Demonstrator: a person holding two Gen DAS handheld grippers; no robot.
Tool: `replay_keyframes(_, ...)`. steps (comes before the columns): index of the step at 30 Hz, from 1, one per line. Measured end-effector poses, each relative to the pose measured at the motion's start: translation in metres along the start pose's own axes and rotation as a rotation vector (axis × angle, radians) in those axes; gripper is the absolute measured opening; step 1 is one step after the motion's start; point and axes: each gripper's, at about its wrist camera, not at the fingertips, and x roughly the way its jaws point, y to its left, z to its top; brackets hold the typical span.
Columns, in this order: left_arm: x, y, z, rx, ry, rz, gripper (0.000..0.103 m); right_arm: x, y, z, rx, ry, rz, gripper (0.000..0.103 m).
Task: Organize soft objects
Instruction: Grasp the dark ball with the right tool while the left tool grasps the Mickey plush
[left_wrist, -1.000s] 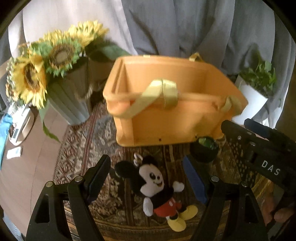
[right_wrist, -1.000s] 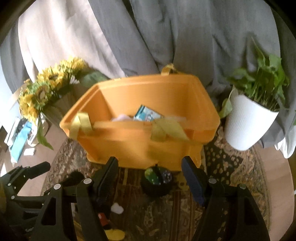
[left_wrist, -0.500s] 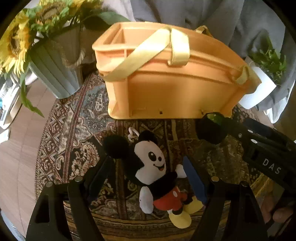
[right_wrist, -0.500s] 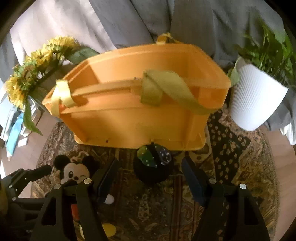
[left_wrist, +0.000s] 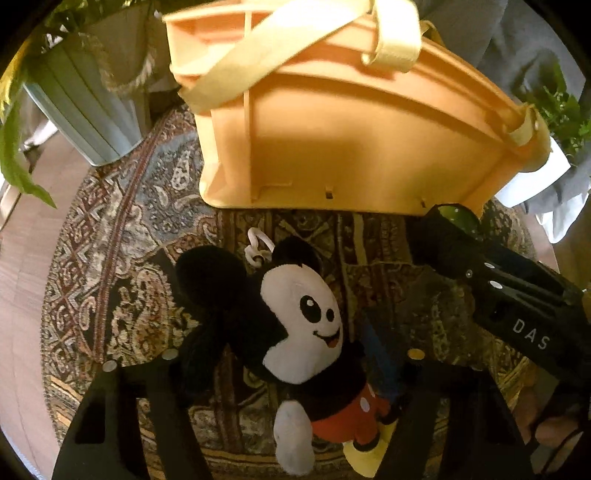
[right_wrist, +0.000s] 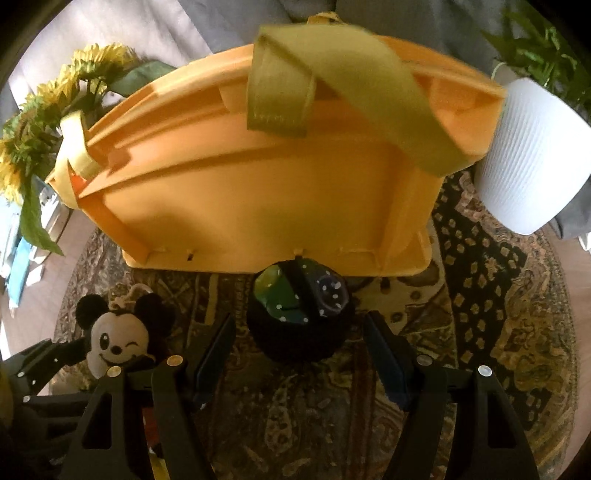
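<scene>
Your left gripper (left_wrist: 284, 354) is matte black plastic, its two arms pierced by triangular cut-outs and studded with round silver screws; the fingers (left_wrist: 382, 363) carry blue pads. Your right gripper (right_wrist: 297, 354) is built the same way, black with silver screw heads and dark blue finger pads. From the left wrist camera, its black body shows white letters "DAS", and bare skin of your right hand (left_wrist: 550, 432) shows behind it.

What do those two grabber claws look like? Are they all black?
Mostly black. The left gripper and right gripper each have two flat black arms with cut-out holes and shiny round screws, ending in dark blue fingertips. One body shows white letters, DAS. No cables or sleeves show.
</scene>
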Motion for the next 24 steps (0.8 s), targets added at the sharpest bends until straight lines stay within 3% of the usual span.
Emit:
replay_keyframes(2, 0.004, 0.002, 0.001, -0.007, -0.003, 0.007, 0.059, 0.004, 0.001, 0.001, -0.005, 0.002, -0.003, 0.072)
replay_keyframes(15, 0.001, 0.003, -0.005, -0.028, -0.037, 0.002, 0.055, 0.013, 0.004, 0.002, -0.010, -0.035, 0.001, 0.064)
replay_keyframes(24, -0.026, 0.000, -0.013, -0.019, -0.100, 0.008, 0.055, -0.022, 0.006, -0.008, -0.013, -0.087, 0.002, 0.064)
